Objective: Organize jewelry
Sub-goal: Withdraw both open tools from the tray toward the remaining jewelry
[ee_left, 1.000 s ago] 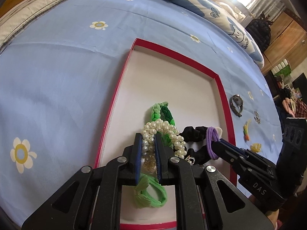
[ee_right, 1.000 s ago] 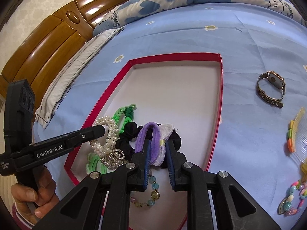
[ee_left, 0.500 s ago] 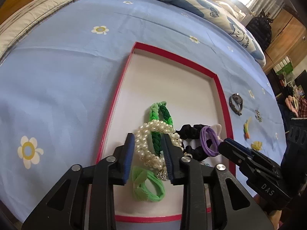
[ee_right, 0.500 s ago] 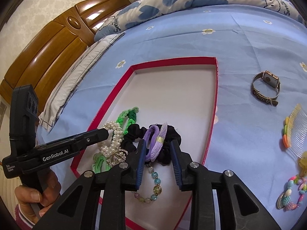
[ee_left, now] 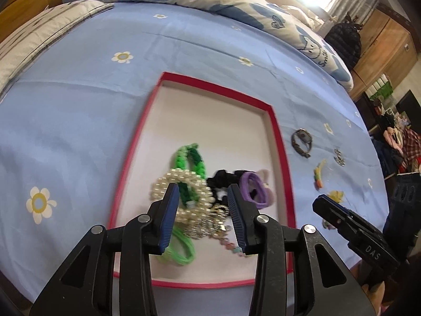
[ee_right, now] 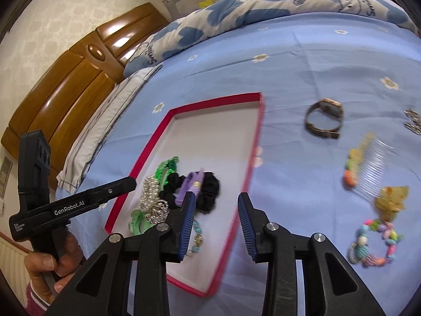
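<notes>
Because both pieces now lie in the red-rimmed tray [ee_left: 276, 131] on the bed [ee_left: 79, 110], neither claw grips anything. The left claw [ee_left: 202, 210] has just been opening, empty, above the pearl bracelet [ee_left: 181, 184]; the right claw [ee_right: 217, 223], likewise opening, stands clear of the purple hair tie [ee_right: 190, 187].

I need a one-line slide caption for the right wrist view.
Right gripper, jaws open and empty, over red tray holding hair ties; watch and comb on the bedsheet.
</notes>
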